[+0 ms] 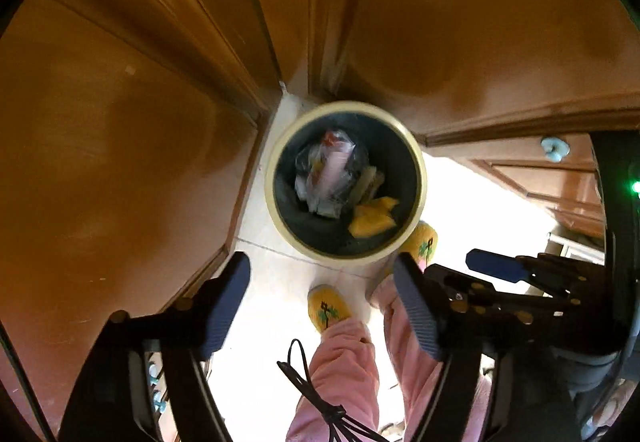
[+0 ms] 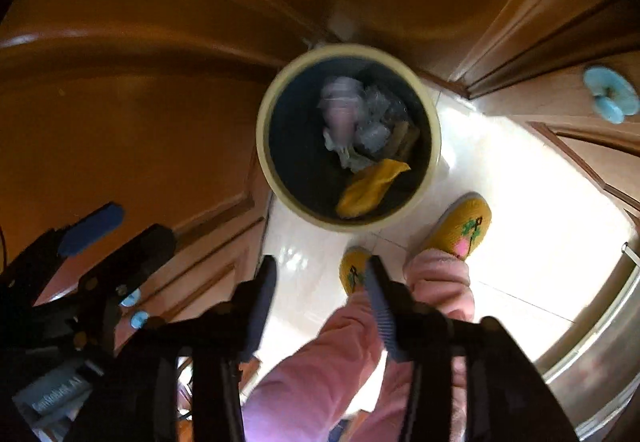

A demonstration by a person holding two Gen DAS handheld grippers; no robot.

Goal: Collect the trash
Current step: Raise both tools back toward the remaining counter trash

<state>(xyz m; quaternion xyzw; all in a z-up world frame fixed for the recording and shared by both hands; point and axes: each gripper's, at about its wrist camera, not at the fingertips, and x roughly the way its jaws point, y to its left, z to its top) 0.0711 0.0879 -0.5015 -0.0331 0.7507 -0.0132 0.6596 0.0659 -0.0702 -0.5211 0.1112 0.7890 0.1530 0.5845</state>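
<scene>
Grippers both hang with jaws apart and empty, left (image 1: 320, 306), right (image 2: 320, 302), above slippers (image 1: 329, 307). Beyond, the bin (image 1: 280, 210) holds wrappers (image 1: 328, 174) and yellow trash (image 1: 374, 220). Loose pieces might spill if something knocks the rim.

Both wrist cameras look steeply down from above the trash bin (image 1: 345, 184), which sits near the frame centre. Each view is framed by its own fingers at the bottom edge. Shared area: bin (image 2: 349, 137), tiled floor (image 1: 276, 282), wooden cabinet doors (image 1: 120, 122).
</scene>
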